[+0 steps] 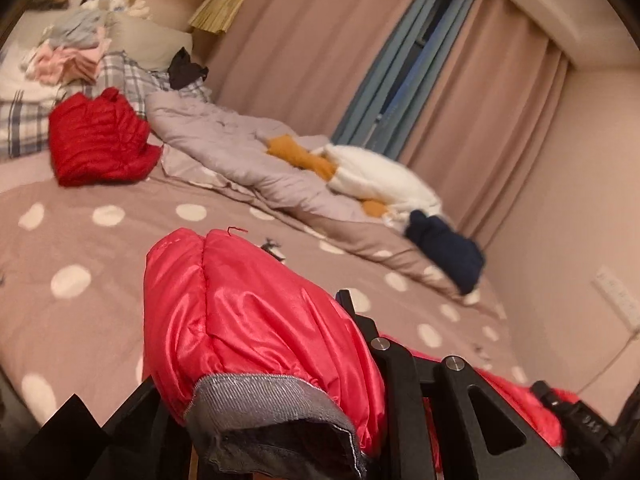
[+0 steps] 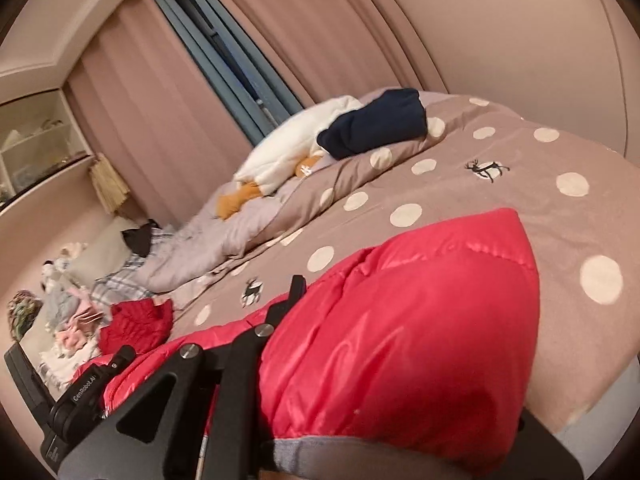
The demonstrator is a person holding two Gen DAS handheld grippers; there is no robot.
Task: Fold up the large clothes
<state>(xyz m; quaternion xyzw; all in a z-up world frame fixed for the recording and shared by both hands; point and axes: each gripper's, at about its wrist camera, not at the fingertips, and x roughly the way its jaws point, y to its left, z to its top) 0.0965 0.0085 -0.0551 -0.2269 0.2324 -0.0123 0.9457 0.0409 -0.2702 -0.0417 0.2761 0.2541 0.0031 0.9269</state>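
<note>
pink down jacket (image 1: 256, 320): unfolded, each cuffed sleeve clamped in nearly closed left gripper (image 1: 344, 360) and right gripper (image 2: 280, 320); red jacket (image 1: 100, 136) lies folded near the bed's (image 1: 80, 240) head; jumble along far edge unsorted.

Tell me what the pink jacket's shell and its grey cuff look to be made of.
The pink jacket looks like a thin synthetic shell, nylon or polyester, padded: it is glossy, with highlights and stitched, puffy sections. The grey cuff looks like ribbed knit, matte with fine parallel lines; its fibre cannot be told.
</note>
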